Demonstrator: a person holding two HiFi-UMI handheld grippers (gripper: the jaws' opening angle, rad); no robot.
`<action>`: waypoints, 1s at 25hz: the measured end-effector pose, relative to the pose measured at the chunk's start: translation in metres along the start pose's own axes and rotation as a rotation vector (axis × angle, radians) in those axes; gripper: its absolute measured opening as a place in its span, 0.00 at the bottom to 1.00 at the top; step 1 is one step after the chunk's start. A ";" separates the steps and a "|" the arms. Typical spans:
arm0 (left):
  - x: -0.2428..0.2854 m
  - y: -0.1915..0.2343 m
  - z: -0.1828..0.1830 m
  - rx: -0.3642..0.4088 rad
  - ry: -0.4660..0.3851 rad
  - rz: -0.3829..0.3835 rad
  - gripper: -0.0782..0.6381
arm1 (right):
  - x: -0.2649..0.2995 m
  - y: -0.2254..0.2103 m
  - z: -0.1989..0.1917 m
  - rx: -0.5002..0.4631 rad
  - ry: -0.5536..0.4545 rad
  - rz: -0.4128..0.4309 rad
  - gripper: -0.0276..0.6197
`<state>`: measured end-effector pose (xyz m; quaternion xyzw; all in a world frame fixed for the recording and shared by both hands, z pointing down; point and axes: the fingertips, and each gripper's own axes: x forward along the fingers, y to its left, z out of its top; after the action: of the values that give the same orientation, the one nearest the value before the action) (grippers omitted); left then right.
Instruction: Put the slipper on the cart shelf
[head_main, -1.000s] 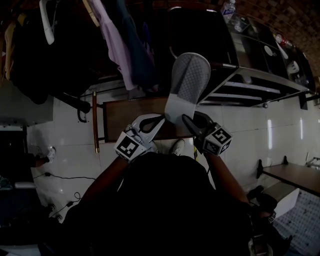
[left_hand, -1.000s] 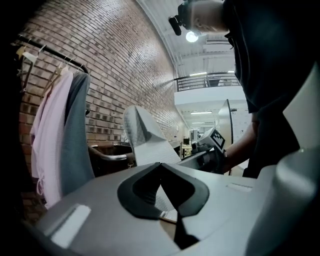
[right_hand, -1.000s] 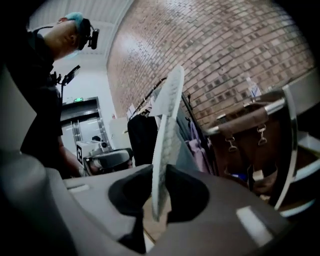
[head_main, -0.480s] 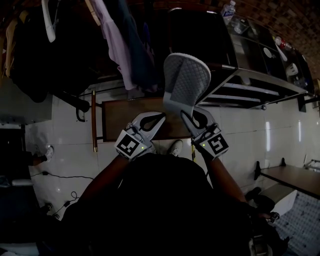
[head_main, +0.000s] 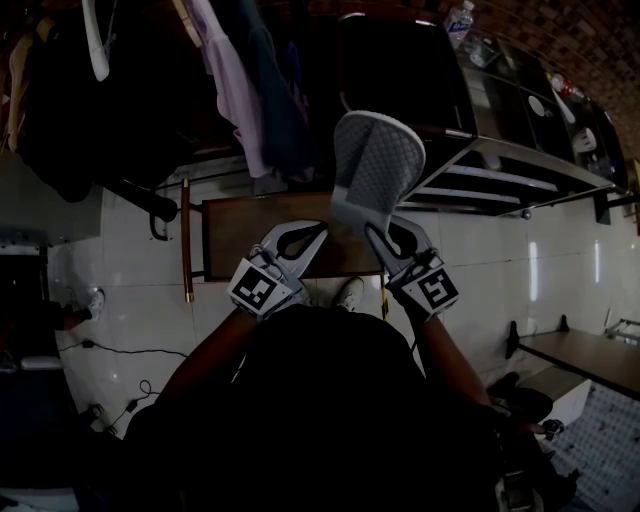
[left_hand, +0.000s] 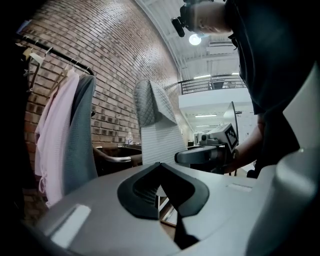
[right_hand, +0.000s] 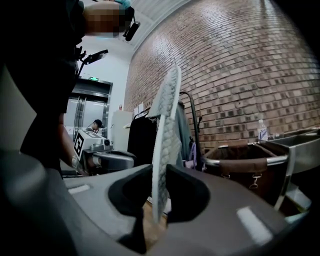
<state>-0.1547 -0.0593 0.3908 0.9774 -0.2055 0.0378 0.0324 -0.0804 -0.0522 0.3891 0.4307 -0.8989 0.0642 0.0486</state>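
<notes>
Gripping one end of the pale grey quilted fabric slipper (head_main: 376, 165), the right hand-held gripper (head_main: 378, 233) is holding it upright in the air, above the far edge of the brown wooden table (head_main: 245, 235) and beside the grey metal cart shelf (head_main: 500, 165). The left hand-held gripper (head_main: 302, 236) is hovering just beside it, clenched and empty.

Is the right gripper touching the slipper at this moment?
Touching. The right gripper view shows the slipper pinched edge-on between both pads of the right gripper.
</notes>
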 end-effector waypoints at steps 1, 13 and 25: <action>0.000 0.000 -0.001 0.003 0.002 0.000 0.11 | 0.000 0.000 -0.001 0.002 0.002 0.000 0.14; -0.009 0.001 -0.011 -0.012 0.010 -0.035 0.11 | 0.004 0.008 -0.007 0.020 0.027 -0.032 0.14; 0.001 -0.022 -0.020 -0.025 -0.013 -0.207 0.11 | -0.025 0.010 -0.021 0.062 0.059 -0.221 0.14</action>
<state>-0.1460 -0.0378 0.4094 0.9932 -0.1038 0.0253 0.0470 -0.0721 -0.0234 0.4054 0.5264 -0.8417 0.0989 0.0684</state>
